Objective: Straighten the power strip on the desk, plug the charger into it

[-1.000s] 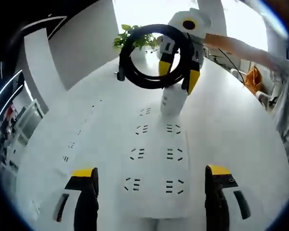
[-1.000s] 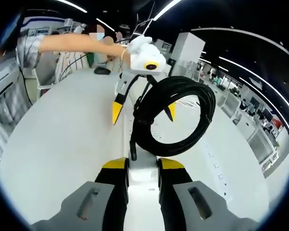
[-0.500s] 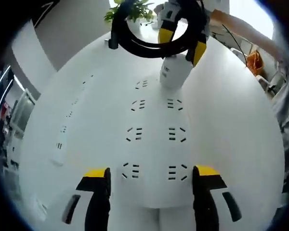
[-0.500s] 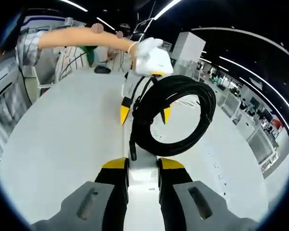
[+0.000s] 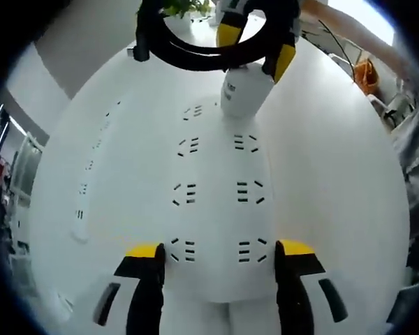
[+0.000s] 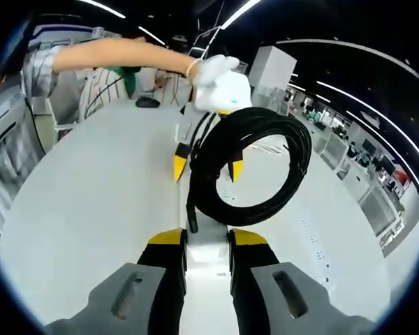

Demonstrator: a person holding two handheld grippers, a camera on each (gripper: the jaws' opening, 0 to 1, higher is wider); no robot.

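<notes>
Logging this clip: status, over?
Left gripper open, straddling power strip end. Right gripper shut on charger, coiled cable overhead. Not plugged.

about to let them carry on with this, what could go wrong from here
The coiled black cable hangs loose above the power strip, so it could swing or snag on the left gripper.

The right gripper pinches the strip's narrow end; lifting there while the left gripper's jaws stand open at either side of the other end might twist the strip rather than straighten it.

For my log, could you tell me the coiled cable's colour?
Black; the coiled cable shows best in the right gripper view.
</notes>
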